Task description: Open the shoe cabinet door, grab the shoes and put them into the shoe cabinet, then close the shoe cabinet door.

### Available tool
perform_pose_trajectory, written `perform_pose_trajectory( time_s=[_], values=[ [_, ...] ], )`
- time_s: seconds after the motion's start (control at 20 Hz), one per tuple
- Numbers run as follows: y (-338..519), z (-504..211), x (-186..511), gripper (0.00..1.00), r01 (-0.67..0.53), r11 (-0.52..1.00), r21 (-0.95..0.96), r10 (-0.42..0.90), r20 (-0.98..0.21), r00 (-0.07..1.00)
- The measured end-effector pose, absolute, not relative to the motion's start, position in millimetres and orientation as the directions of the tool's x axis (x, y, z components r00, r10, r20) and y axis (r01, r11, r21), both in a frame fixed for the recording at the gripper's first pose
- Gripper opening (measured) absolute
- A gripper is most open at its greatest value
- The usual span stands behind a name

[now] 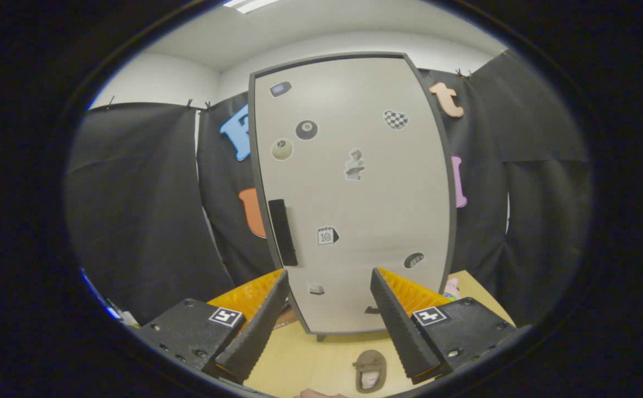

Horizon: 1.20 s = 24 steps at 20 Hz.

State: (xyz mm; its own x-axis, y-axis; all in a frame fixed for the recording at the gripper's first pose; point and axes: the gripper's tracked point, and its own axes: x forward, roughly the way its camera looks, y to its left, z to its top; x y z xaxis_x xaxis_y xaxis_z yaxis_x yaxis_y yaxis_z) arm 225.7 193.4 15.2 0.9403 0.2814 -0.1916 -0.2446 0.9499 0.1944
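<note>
A tall pale shoe cabinet (354, 193) with a dark frame stands on the wooden table, straight ahead of my fingers. Its door is closed and carries several small stickers. A black vertical handle (283, 232) sits near the door's left edge, just above and beyond my left fingertip. My gripper (329, 276) is open with nothing between its fingers; the lower part of the door shows in the gap. A small brown shoe (370, 370) lies on the table below the cabinet, close in between the fingers' bases.
The wooden table (310, 354) runs under the cabinet. Black cloth walls hang behind and to both sides. A small pink object (452, 288) peeks out at the cabinet's right foot. A bit of a hand (315, 394) shows at the near edge.
</note>
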Motion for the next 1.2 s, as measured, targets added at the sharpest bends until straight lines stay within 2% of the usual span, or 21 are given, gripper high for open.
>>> perform_pose_trajectory(
  time_s=[0.15, 0.4, 0.6, 0.8, 0.85, 0.9, 0.95, 1.05, 1.2],
  values=[
    [224, 9, 274, 0.97, -0.262, 0.941, 0.214, 0.304, -0.197, 0.932],
    [271, 18, 320, 0.93, -0.334, 0.919, 0.21, 0.365, -0.135, 0.921],
    [288, 19, 346, 0.91, -0.307, 0.943, 0.131, 0.322, -0.124, 0.938],
    [293, -1, 366, 0.64, -0.25, 0.962, 0.108, 0.268, -0.208, 0.941],
    [297, 5, 368, 0.57, -0.255, 0.958, 0.129, 0.276, -0.188, 0.943],
    [296, 2, 366, 0.54, -0.243, 0.962, 0.121, 0.263, -0.203, 0.943],
    [296, 3, 366, 0.36, -0.252, 0.963, 0.094, 0.266, -0.191, 0.945],
    [295, 2, 365, 0.33, -0.256, 0.965, 0.053, 0.261, -0.181, 0.948],
    [292, 0, 360, 0.32, -0.278, 0.956, 0.09, 0.29, -0.196, 0.937]
  ],
)
